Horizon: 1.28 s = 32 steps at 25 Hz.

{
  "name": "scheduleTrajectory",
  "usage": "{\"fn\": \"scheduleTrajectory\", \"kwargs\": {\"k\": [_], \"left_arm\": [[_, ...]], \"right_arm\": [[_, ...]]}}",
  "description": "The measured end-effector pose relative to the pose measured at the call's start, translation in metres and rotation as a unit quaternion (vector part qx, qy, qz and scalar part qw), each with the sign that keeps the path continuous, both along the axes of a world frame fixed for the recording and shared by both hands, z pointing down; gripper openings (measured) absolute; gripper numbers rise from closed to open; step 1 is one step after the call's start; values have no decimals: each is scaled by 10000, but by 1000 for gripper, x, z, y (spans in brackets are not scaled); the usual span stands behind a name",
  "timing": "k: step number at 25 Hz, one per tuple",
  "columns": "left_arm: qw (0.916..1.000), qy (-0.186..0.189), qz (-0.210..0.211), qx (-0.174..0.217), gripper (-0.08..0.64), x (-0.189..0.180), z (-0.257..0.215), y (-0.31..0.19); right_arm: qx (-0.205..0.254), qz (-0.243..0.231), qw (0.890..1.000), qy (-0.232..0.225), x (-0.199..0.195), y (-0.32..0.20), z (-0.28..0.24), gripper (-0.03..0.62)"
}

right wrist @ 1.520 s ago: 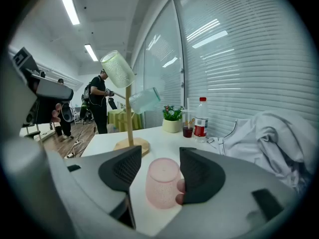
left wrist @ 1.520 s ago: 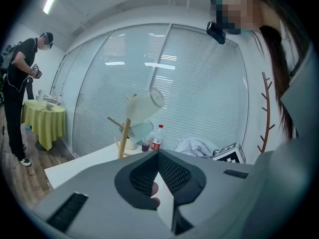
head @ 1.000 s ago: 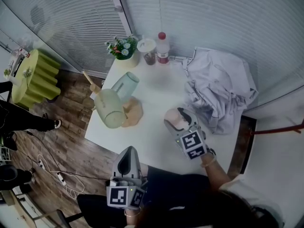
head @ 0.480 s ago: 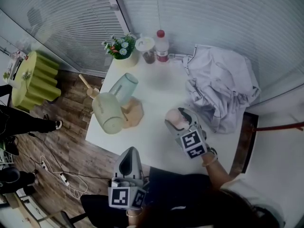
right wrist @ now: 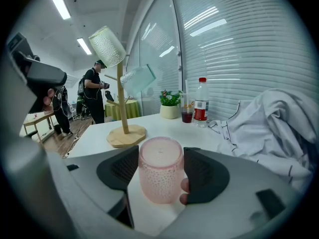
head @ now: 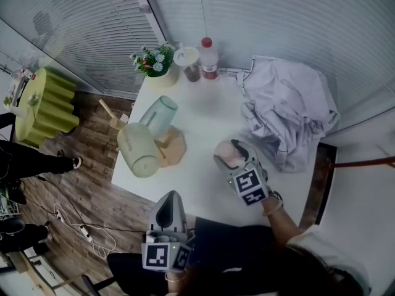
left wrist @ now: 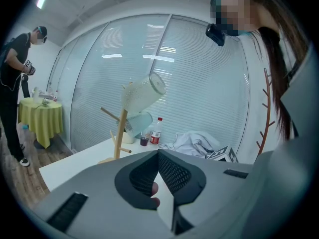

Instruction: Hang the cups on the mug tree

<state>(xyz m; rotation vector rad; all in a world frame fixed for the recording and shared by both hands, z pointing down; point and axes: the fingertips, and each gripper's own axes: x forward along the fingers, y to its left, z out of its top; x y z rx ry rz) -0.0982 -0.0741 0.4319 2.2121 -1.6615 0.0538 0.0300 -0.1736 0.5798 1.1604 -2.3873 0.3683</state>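
Observation:
A wooden mug tree (head: 171, 147) stands near the table's left edge. A pale green cup (head: 137, 151) and a light blue cup (head: 159, 115) hang on its pegs. In the right gripper view the tree (right wrist: 121, 103) is ahead on the left. My right gripper (head: 229, 153) is over the middle of the table, shut on a pink dotted cup (right wrist: 160, 169) that is held upside down between its jaws. My left gripper (head: 168, 201) hangs below the table's near edge. Its jaws (left wrist: 158, 171) are shut with nothing in them.
A potted plant (head: 155, 63), a glass of dark drink (head: 189, 65) and a red-capped bottle (head: 208, 59) stand at the table's far edge. A crumpled white shirt (head: 287, 116) covers the right side. A green-draped table (head: 46, 100) and a person in black (left wrist: 15, 83) are off to the left.
The head view has drifted a little. Both grippers stay where they were, and the right one still holds the pink cup.

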Motion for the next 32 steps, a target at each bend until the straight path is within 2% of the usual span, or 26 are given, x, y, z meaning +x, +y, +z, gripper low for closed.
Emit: {"fn": "scheduleTrajectory", "kwargs": {"k": [8, 11, 20, 26, 30, 32], "left_arm": [[9999, -121, 15, -93, 2, 0, 2, 1], [9999, -51, -9, -98, 1, 1, 1, 2], [10000, -88, -30, -16, 1, 2, -2, 9], [9998, -196, -1, 22, 0, 6, -7, 16], [9989, -437, 23, -150, 0, 6, -2, 27], [9991, -416, 4, -98, 1, 7, -5, 30]], "right_arm": [[-41, 26, 10000, -4, 1, -1, 0, 284], [-61, 49, 10000, -21, 1, -1, 0, 284], [127, 66, 9999, -18, 4, -1, -8, 282], [208, 38, 9997, -107, 5, 3, -18, 282], [260, 5, 9996, -140, 5, 8, -23, 282], [279, -10, 9995, -145, 5, 11, -25, 282]]}}
